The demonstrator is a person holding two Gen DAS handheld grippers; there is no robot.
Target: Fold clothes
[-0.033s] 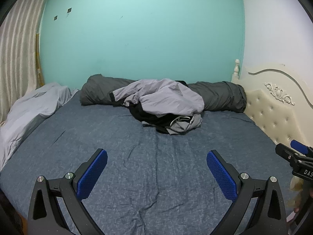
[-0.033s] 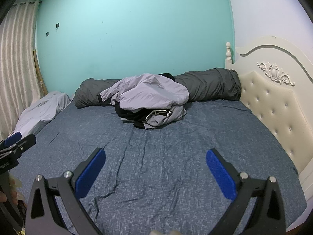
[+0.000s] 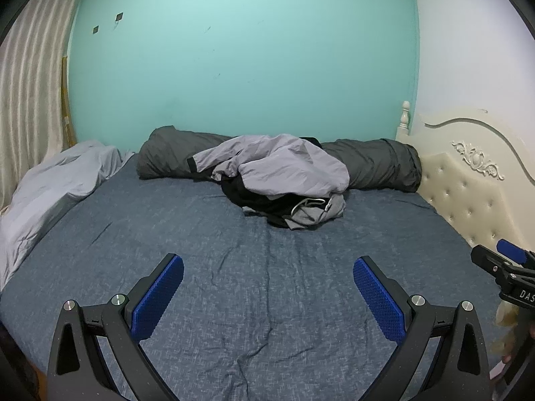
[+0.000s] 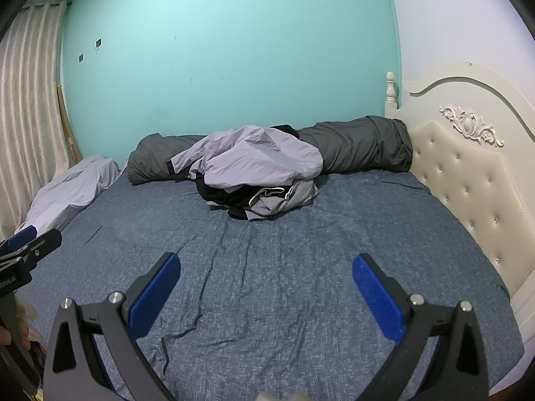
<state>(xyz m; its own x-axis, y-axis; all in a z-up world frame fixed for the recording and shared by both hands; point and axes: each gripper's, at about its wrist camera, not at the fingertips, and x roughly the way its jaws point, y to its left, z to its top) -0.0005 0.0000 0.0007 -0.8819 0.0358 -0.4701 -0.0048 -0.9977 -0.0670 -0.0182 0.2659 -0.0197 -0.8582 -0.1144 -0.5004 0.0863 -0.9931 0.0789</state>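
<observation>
A heap of clothes point(image 3: 281, 173) lies at the far middle of the bed: a light grey jacket on top, black and grey garments under it. It also shows in the right wrist view point(image 4: 257, 173). My left gripper point(image 3: 267, 287) is open and empty, held above the near part of the blue sheet, well short of the heap. My right gripper point(image 4: 264, 284) is open and empty too, at about the same distance. The right gripper's tip shows at the right edge of the left wrist view point(image 3: 501, 260); the left gripper's tip shows at the left edge of the right wrist view point(image 4: 30, 244).
The bed has a blue sheet point(image 3: 267, 250). A rolled dark grey duvet point(image 3: 378, 163) lies along the teal wall behind the heap. A light grey pillow or blanket point(image 3: 50, 193) lies at the left edge. A cream tufted headboard point(image 4: 468, 183) bounds the right side. Curtains point(image 4: 26, 117) hang at left.
</observation>
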